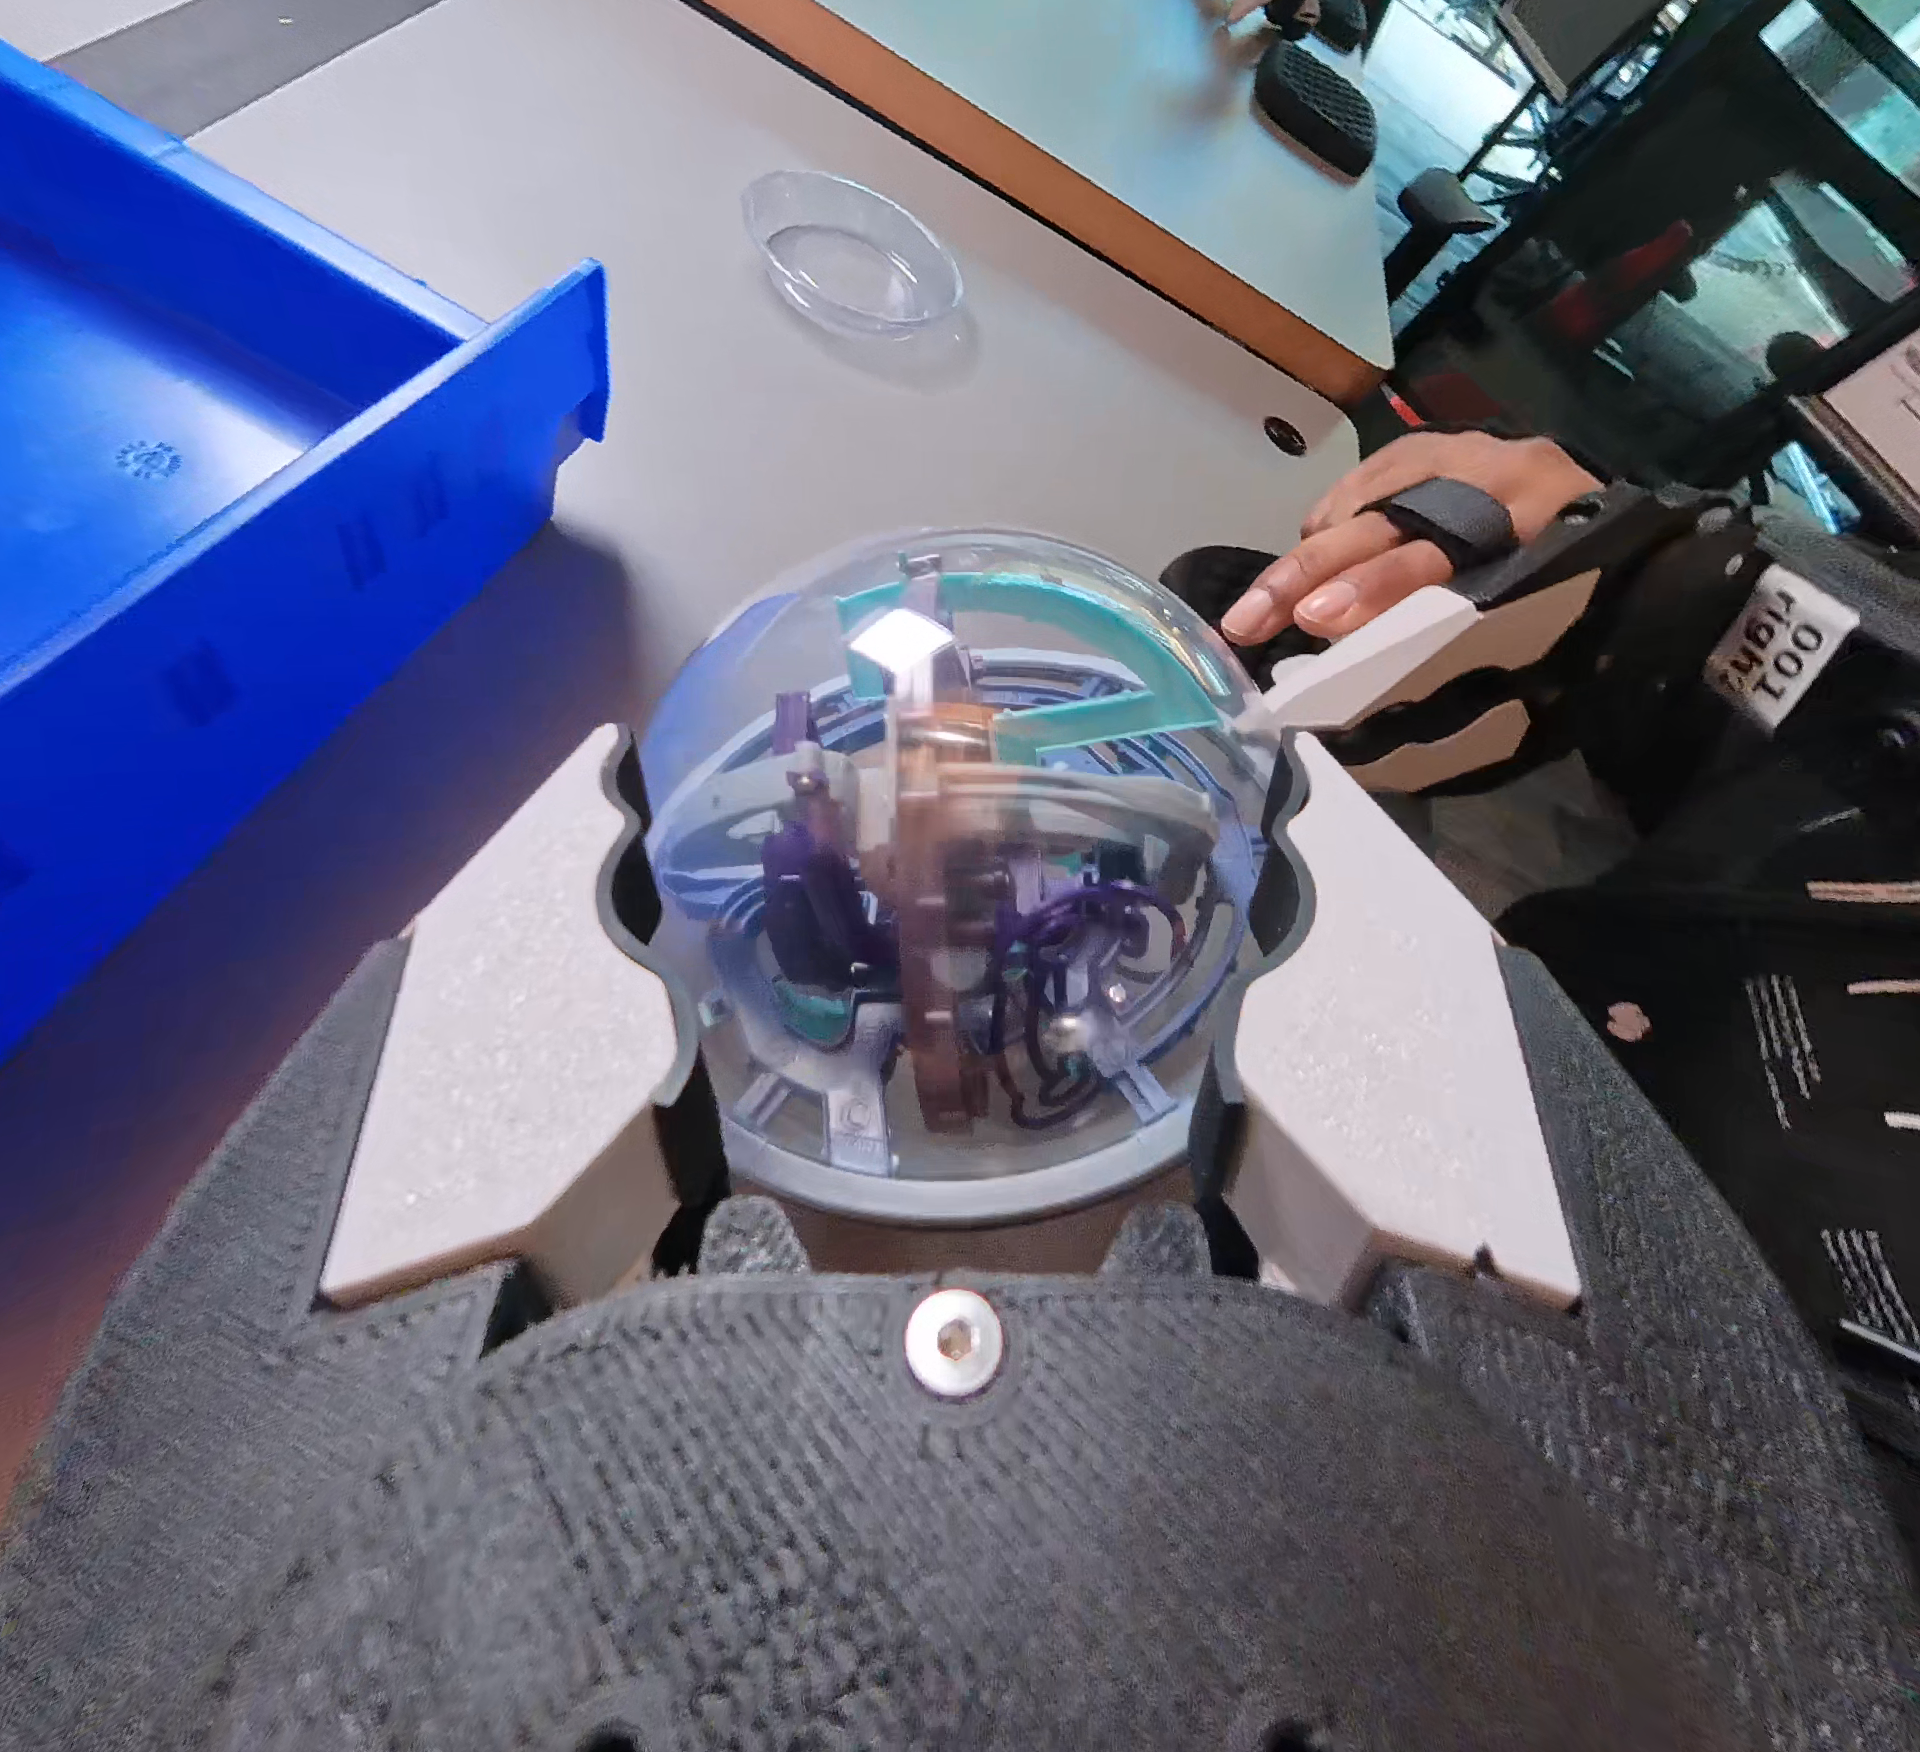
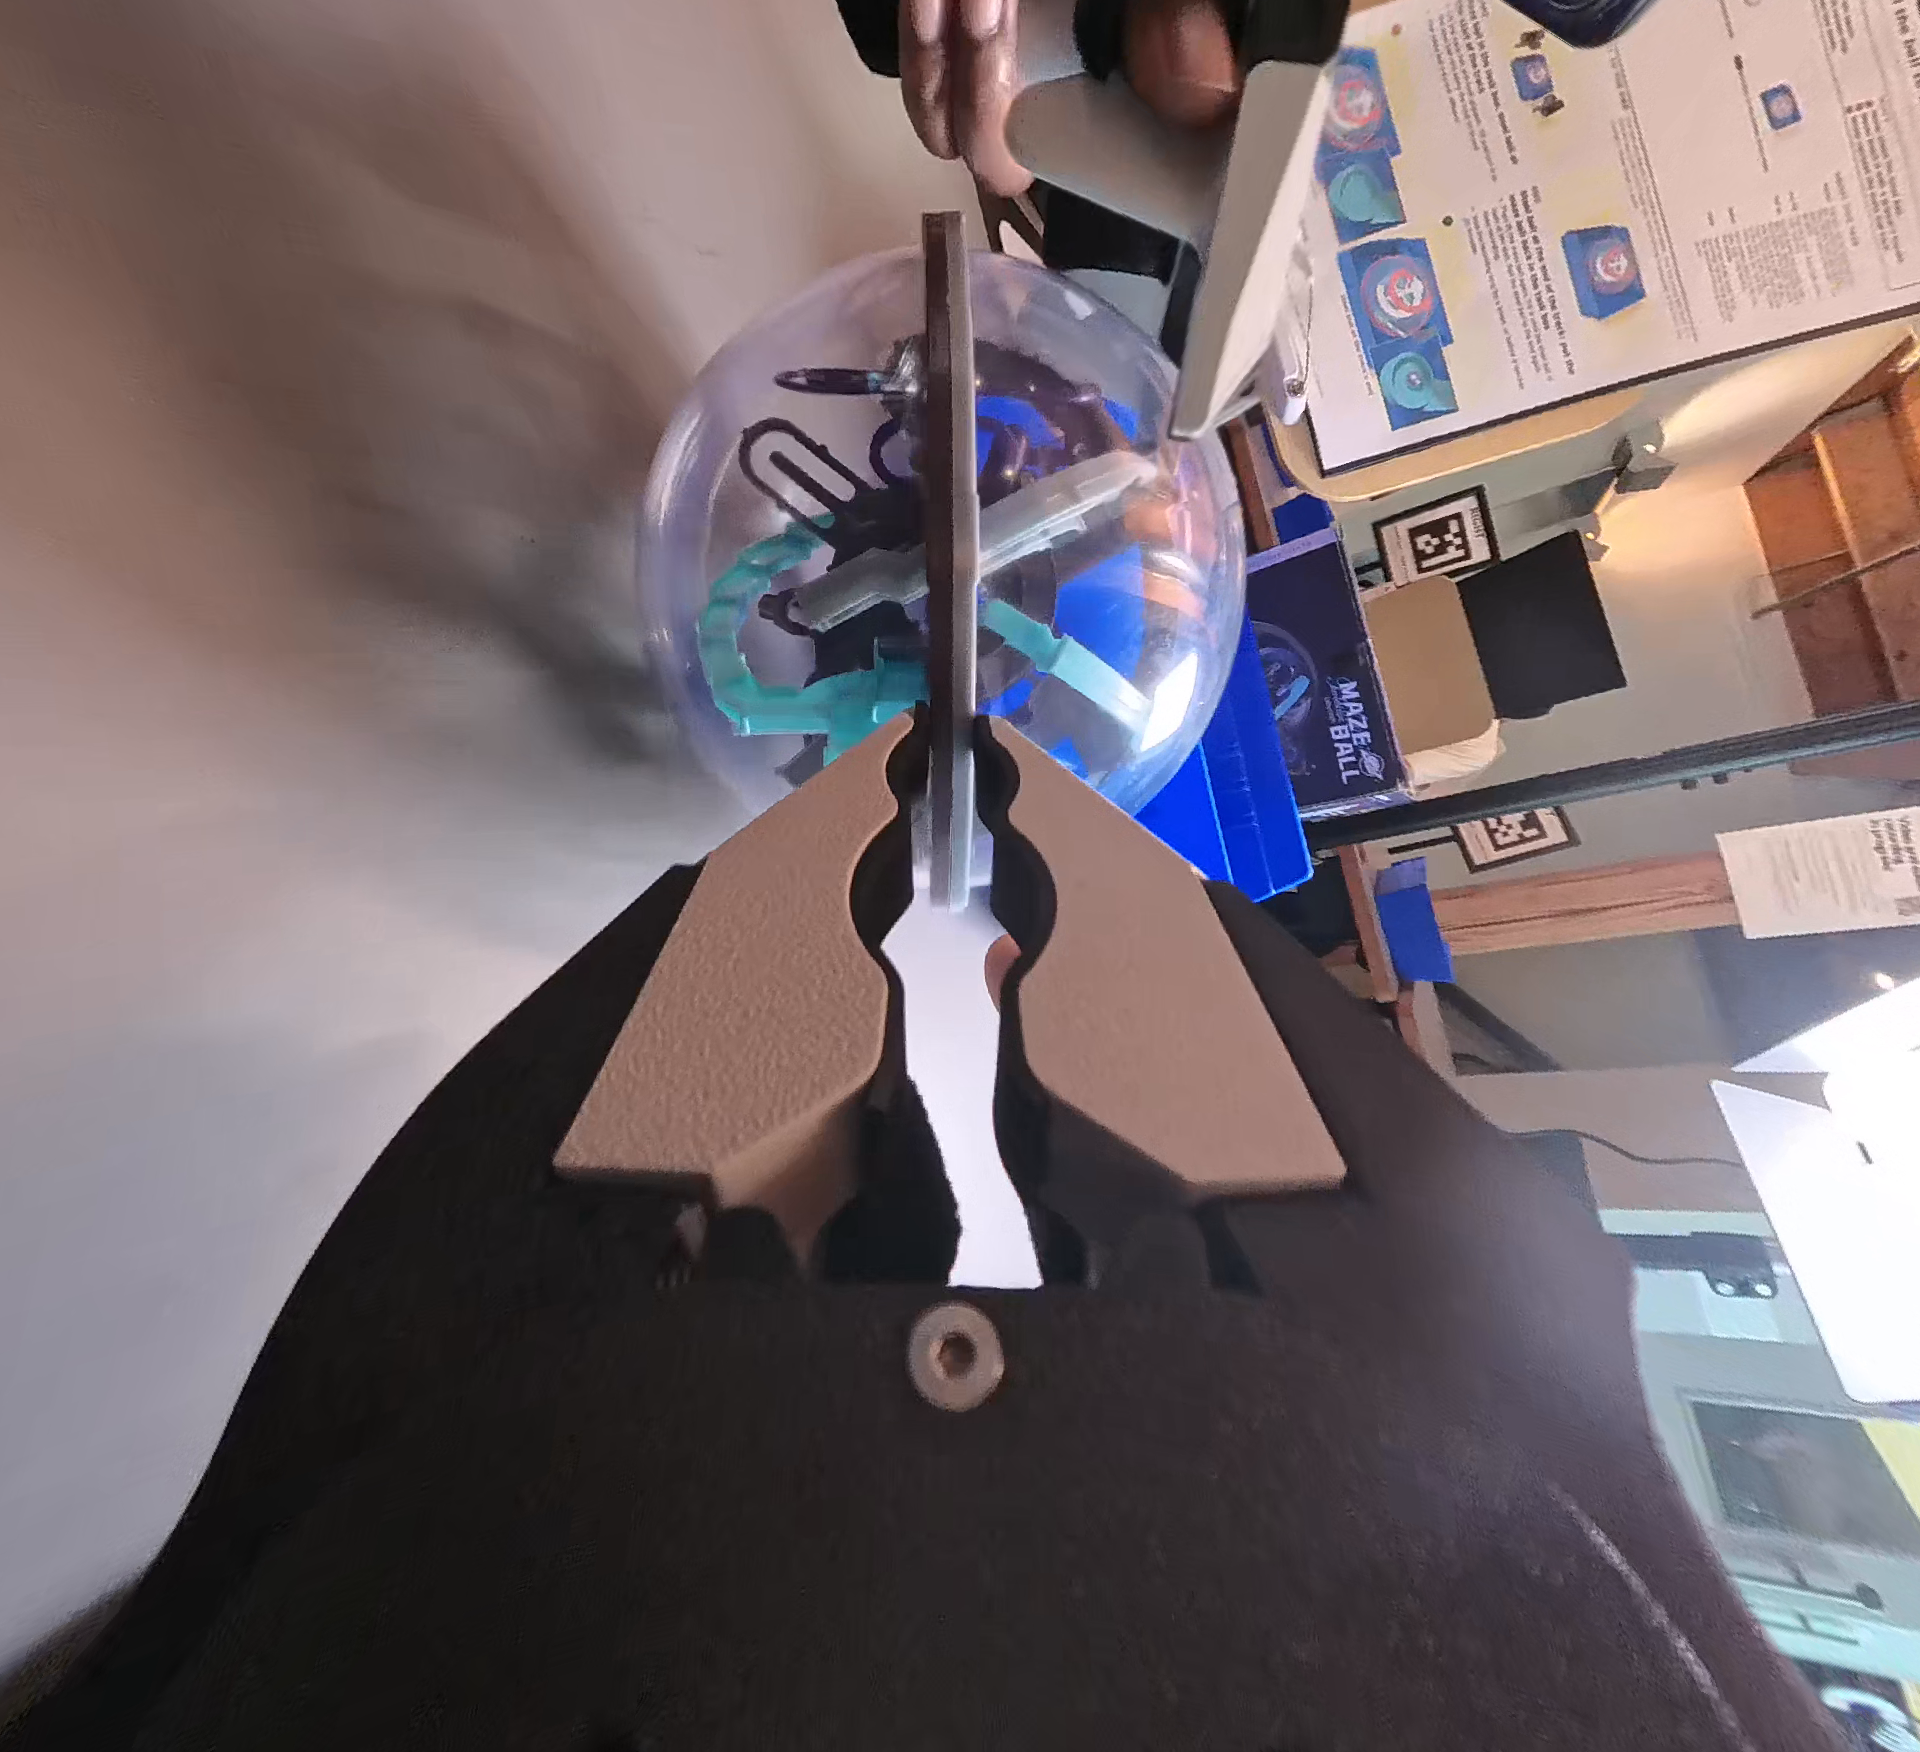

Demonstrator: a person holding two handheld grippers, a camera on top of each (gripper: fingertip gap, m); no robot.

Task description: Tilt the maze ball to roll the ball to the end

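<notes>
Both grippers are on the maze ball (image 1: 951,881) at once. In the left wrist view the left gripper (image 1: 951,871) has its pale fingers (image 1: 520,975) pressed against either side of the clear sphere, jaws spread wide and clamped on the globe's flanks. Inside it sit teal, purple and brown tracks, and a small silver ball (image 1: 1062,1037) rests low in the maze, at about five o'clock from the sphere's centre.

In from three o'clock comes the right gripper (image 1: 1262,715), its pale tip meeting the globe's edge, a person's hand (image 1: 1423,539) on top of it. In the right wrist view that gripper's jaws are nearly together, pinched on the grey equator ring (image 2: 948,559) — the thin band running straight up the frame through the sphere.

The ball is held above a grey table (image 1: 623,196). A blue bin (image 1: 260,507) sits at ten o'clock from it, and a clear shallow dish (image 1: 850,256) lies at twelve o'clock, well apart. An instruction sheet (image 2: 1662,144) shows at two o'clock in the right view.
</notes>
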